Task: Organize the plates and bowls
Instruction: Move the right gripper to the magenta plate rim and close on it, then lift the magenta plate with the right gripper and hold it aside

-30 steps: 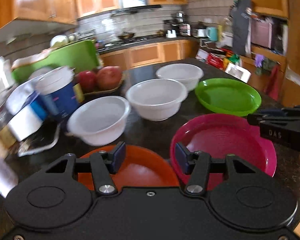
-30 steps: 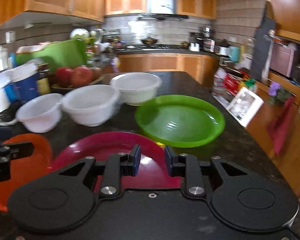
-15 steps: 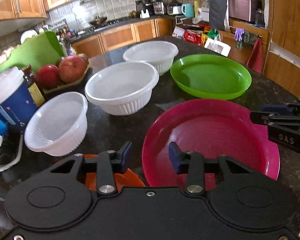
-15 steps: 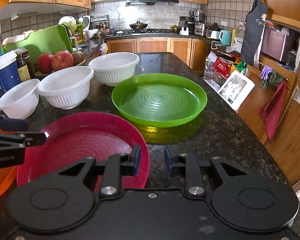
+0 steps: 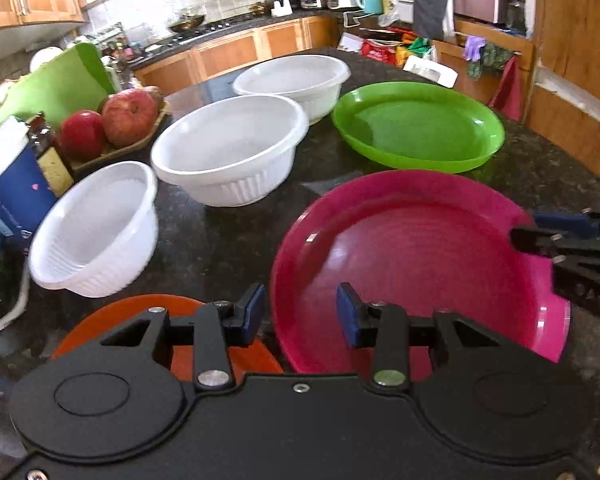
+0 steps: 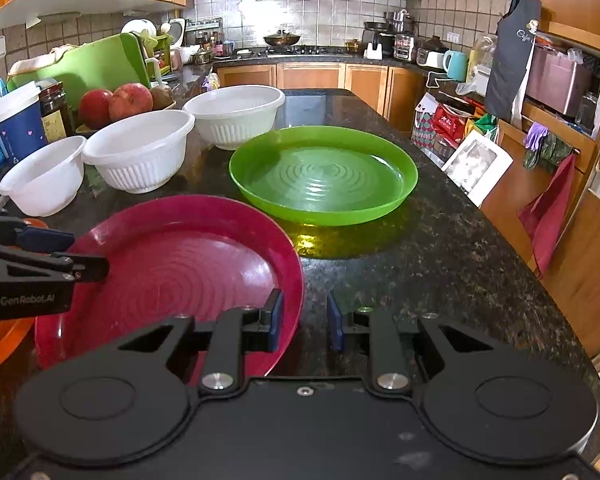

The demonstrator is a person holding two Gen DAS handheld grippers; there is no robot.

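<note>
A pink plate (image 5: pixel 412 256) (image 6: pixel 172 260) lies on the dark granite counter (image 6: pixel 440 248). My left gripper (image 5: pixel 300 314) stands open with the plate's left rim between its fingers. At the opposite rim my right gripper (image 6: pixel 305 318) is open and narrow, straddling the edge. Neither pair of pads visibly presses. An orange plate (image 5: pixel 140 312) sits partly hidden under the left gripper. Beyond lie a green plate (image 5: pixel 416 124) (image 6: pixel 324 172) and three white bowls: small (image 5: pixel 96 224), medium (image 5: pixel 228 148), large (image 5: pixel 296 80).
Left of the bowls stand a tray of apples (image 5: pixel 116 124), a jar and a blue cup (image 5: pixel 8 184), with a green cutting board (image 6: pixel 88 68) behind. The counter's edge (image 6: pixel 540 300) runs down the right, with shelves and a red cloth beyond it.
My left gripper came forward and down from over the orange plate to the pink plate's left rim, and its jaws narrowed. The right view tilted down slightly; its gripper stays at the right rim.
</note>
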